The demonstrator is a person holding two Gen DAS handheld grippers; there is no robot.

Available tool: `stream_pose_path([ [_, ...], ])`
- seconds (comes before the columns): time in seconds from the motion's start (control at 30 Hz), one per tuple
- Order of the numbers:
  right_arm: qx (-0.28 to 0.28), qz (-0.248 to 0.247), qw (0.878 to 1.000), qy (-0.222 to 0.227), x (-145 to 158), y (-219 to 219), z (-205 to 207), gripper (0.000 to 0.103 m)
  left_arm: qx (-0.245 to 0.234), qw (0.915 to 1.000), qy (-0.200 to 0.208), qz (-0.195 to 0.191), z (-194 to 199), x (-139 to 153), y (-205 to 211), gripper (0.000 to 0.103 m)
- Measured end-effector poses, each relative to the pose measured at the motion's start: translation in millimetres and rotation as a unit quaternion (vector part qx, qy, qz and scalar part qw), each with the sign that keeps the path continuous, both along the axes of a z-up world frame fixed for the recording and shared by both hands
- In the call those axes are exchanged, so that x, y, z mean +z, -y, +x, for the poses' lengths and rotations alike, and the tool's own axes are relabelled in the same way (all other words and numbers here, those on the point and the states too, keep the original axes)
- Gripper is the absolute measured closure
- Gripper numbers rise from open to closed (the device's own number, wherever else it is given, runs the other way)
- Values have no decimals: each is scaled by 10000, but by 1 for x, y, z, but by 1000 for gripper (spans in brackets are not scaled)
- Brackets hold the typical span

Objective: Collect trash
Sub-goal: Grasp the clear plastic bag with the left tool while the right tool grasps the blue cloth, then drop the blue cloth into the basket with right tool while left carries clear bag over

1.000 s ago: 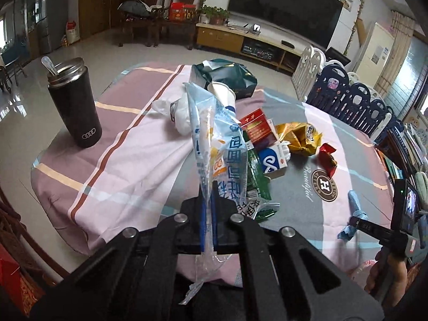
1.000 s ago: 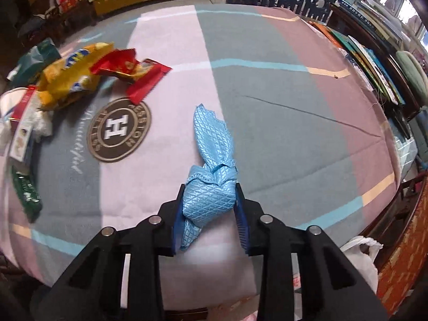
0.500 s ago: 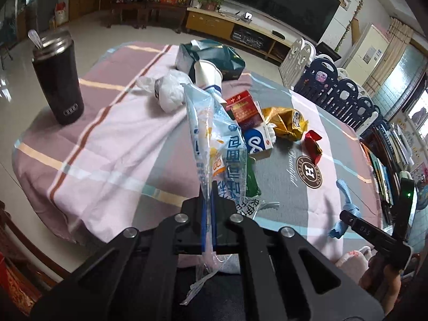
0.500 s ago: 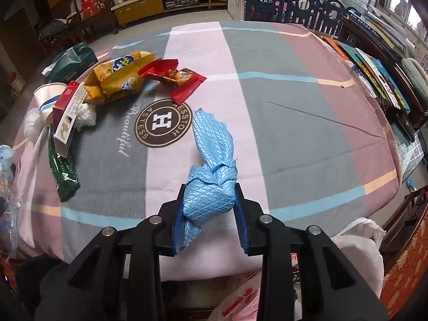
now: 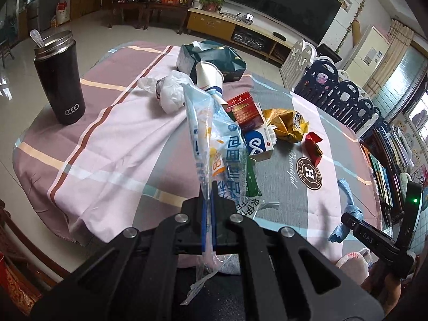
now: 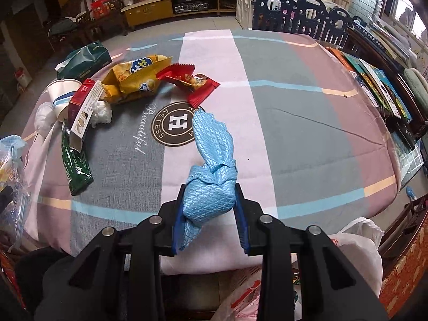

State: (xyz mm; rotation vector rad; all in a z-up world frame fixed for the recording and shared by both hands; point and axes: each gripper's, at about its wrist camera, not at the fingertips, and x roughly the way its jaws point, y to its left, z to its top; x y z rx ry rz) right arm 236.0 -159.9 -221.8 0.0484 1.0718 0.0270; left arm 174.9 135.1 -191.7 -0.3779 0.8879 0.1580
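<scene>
My left gripper (image 5: 208, 200) is shut on a clear blue printed plastic wrapper (image 5: 216, 144) and holds it upright off the near edge of the table. My right gripper (image 6: 210, 203) is shut on a light blue quilted cloth (image 6: 211, 165), held above the table's near edge; it also shows in the left wrist view (image 5: 347, 208). Trash lies on the tablecloth: a yellow snack bag (image 6: 136, 77), a red wrapper (image 6: 190, 80), a red box (image 6: 81, 99), a green packet (image 6: 75, 165), a paper cup (image 6: 60, 92) and crumpled white plastic (image 5: 168, 91).
A black tumbler (image 5: 60, 77) with a spoon stands at the table's left. A green tissue pack (image 5: 211, 58) lies at the far side. A white plastic bag (image 6: 355, 243) hangs below the near edge at right. Books (image 6: 385, 85) line the right.
Both grippers have drawn back toward the near edge of the table with their loads still held. The white plastic bag has come into the right wrist view.
</scene>
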Motion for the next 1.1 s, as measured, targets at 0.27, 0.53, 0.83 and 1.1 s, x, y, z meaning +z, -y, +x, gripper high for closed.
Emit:
stream_pose_path([
  [0.27, 21, 40, 10000, -33, -1, -1, -6, 70, -77, 9999, 103, -3, -1, 10, 6, 99],
  [0.53, 5, 36, 10000, -81, -4, 0, -10, 70, -268, 9995, 180, 5, 0, 16, 18, 99],
  [0.83, -24, 21, 9999, -118, -5, 2, -13, 70, -423, 9988, 234, -7, 0, 21, 26, 99],
  [1.1, -76, 87, 9999, -5, 6, 10, -19, 70, -533, 9980, 326, 49, -2, 32, 35, 100],
])
